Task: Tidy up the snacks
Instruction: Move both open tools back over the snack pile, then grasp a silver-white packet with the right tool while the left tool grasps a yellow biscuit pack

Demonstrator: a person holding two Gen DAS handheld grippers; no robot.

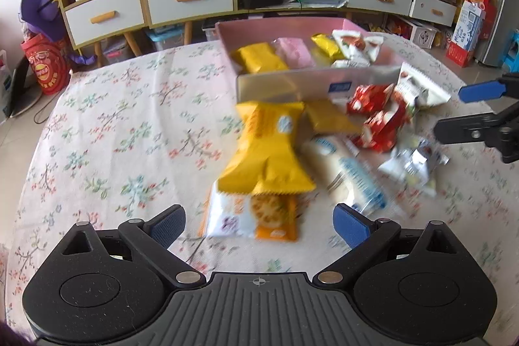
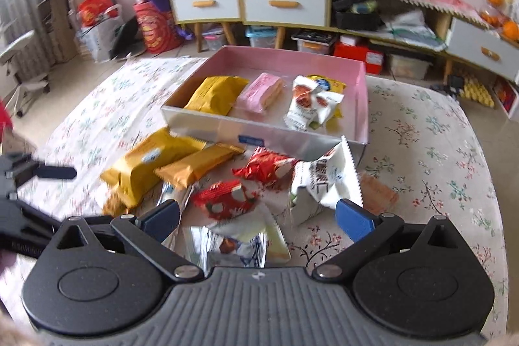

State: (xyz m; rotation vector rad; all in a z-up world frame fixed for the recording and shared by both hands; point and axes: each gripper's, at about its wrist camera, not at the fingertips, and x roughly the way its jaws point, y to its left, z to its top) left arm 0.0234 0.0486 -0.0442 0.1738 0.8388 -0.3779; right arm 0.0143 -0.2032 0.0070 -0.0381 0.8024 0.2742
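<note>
Floral tablecloth [image 1: 113,125] under everything. Pink-lined box [image 2: 361,106] at far side, holding yellow, pink and white packets. Loose snack pile just in front of box wall: large yellow packet [image 1: 266,151], red wrappers [image 2: 227,200] (blurred print). Left gripper [image 1: 259,222] spread wide, empty, above cracker packet [image 1: 253,216]. Right gripper [image 2: 258,219] likewise spread, empty.
</note>
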